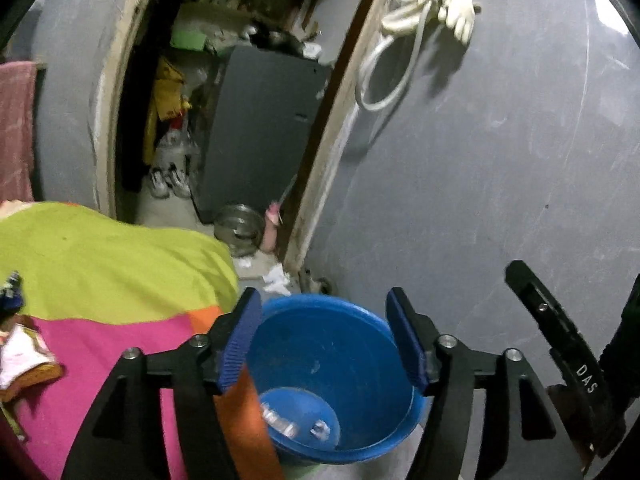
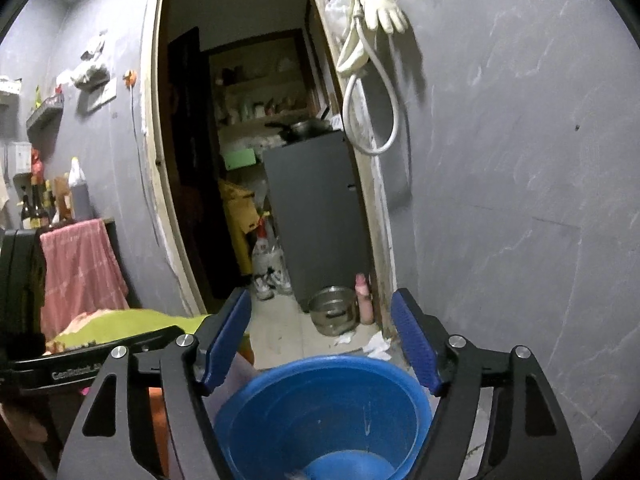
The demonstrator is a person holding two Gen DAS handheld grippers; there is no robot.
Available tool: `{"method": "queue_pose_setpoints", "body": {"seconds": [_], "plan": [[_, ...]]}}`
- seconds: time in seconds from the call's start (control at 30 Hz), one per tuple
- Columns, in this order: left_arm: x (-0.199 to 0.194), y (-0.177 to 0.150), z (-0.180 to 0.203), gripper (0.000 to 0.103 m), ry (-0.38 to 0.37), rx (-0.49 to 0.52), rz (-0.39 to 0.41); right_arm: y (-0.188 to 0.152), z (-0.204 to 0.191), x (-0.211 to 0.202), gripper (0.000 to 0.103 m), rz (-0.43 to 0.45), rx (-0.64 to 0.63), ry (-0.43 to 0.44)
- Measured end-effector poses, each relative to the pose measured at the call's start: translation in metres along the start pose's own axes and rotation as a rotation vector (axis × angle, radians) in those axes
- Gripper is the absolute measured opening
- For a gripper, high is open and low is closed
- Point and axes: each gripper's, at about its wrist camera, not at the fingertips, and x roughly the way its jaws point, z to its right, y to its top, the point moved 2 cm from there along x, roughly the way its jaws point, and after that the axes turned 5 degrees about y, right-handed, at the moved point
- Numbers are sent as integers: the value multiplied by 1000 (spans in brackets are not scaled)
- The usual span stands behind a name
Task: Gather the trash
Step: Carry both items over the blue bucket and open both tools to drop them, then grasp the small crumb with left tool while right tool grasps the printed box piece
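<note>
Both tongs hang spread apart and hold nothing, poised above the blue bucket (image 1: 332, 376), which stands on the floor against the grey wall (image 1: 500, 180), just beside the corner of the bed (image 1: 112, 264). A couple of small pieces already lie at the bottom of the bucket.

The trash still to be gathered, crumpled white paper (image 1: 276, 280), lies on the floor beyond the far rim of the bucket, between it and the steel pot (image 1: 240, 228) at the foot of the door frame (image 1: 316, 184). From either pair of tongs it lies straight ahead and lower down, past the bucket.

In the right wrist view the paper (image 2: 378, 346) shows just inside the right finger of the right tongs (image 2: 322, 338); in the left view it sits near the left finger of the left tongs (image 1: 322, 338). Neither pair is clearly nearer. The scraps are bunched, with no clear long axis, so reaching forward over the bucket rim and down seems the move required.
</note>
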Motion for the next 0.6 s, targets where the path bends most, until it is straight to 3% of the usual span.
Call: {"method": "queue_pose_setpoints", "body": {"seconds": [0.27,0.6], "plan": [[-87,17,-32,100,75,-39,205,28,-36,-44,101,154,-52,22],[-181,10,-77,101,208,-11,329,48,-114,-74,103,234,-103,162]]}}
